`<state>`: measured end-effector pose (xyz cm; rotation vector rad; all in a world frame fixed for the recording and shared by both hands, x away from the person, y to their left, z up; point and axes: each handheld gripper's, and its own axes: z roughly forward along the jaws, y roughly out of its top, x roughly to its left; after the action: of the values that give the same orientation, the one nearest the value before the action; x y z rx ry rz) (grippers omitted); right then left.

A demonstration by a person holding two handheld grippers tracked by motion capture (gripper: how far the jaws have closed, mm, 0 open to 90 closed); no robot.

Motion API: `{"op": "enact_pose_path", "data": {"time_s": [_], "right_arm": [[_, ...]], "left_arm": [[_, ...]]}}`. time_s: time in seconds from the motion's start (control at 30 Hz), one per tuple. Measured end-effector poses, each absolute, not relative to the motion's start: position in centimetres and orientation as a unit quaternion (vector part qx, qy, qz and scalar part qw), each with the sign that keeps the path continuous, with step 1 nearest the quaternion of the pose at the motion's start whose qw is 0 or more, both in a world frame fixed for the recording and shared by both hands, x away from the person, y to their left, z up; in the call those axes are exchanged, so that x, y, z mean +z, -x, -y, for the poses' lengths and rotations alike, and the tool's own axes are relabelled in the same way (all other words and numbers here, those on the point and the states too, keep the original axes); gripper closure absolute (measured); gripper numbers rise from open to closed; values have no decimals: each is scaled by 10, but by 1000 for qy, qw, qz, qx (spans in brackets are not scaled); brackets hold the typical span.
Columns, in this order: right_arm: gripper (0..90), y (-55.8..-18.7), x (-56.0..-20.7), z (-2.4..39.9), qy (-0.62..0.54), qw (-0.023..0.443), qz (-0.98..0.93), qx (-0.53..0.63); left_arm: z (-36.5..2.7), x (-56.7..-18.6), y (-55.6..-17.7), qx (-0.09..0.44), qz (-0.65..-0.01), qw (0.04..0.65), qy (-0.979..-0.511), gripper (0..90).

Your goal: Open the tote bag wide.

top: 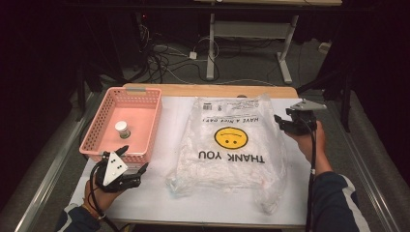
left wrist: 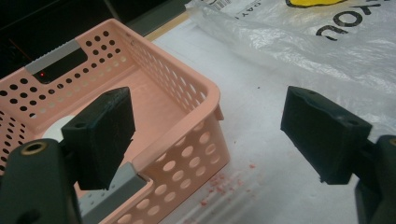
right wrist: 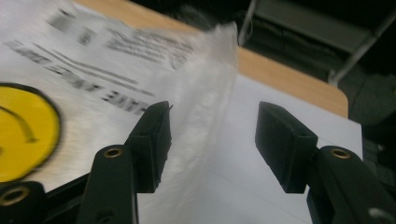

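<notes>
Nearest to the person, the left gripper (top: 126, 163) rests low at the front left of the white table (top: 159, 193), just before the near wall of the pink perforated plastic basket (top: 145, 104). Its jaws are wide apart with nothing between them; in the left gripper view one jaw stands over the basket corner and the other over bare table. Inside the basket a small white bottle with a white cap (top: 122, 129) stands upright on the floor of the basket.

In the middle of the table lies the large translucent plastic bag with a yellow smiley face and the words THANK YOU (top: 231, 145), flat and crumpled.

Farther away, the right gripper (top: 282, 123) is held at the far right edge of the bag. Its jaws are partly apart, and in the right gripper view the raised edge of the bag (right wrist: 212, 84) is between them, not yet pinched.
</notes>
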<state>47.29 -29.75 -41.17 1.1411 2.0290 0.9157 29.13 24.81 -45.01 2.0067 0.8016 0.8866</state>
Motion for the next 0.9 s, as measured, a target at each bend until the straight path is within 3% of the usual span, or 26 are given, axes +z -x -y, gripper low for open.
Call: {"op": "enact_pose_path", "data": {"time_s": [0.27, 0.33, 0.5, 0.63, 0.9], "right_arm": [[475, -520, -420, 293, -474, 268, -775, 320], [508, -527, -425, 289, -477, 273, -781, 299], [746, -539, -444, 284, -473, 232, -816, 238], [870, -540, -458, 287, -487, 195, -818, 236], [900, -528, -457, 298, -521, 197, -793, 245]], "left_arm": [[-241, -452, -292, 343, -299, 393, -799, 177], [-239, -453, -293, 338, -296, 393, -802, 177], [-236, -456, -297, 333, -295, 389, -806, 191], [-235, -458, -298, 324, -297, 386, -811, 191], [-235, -456, -296, 329, -295, 385, -810, 191]]}}
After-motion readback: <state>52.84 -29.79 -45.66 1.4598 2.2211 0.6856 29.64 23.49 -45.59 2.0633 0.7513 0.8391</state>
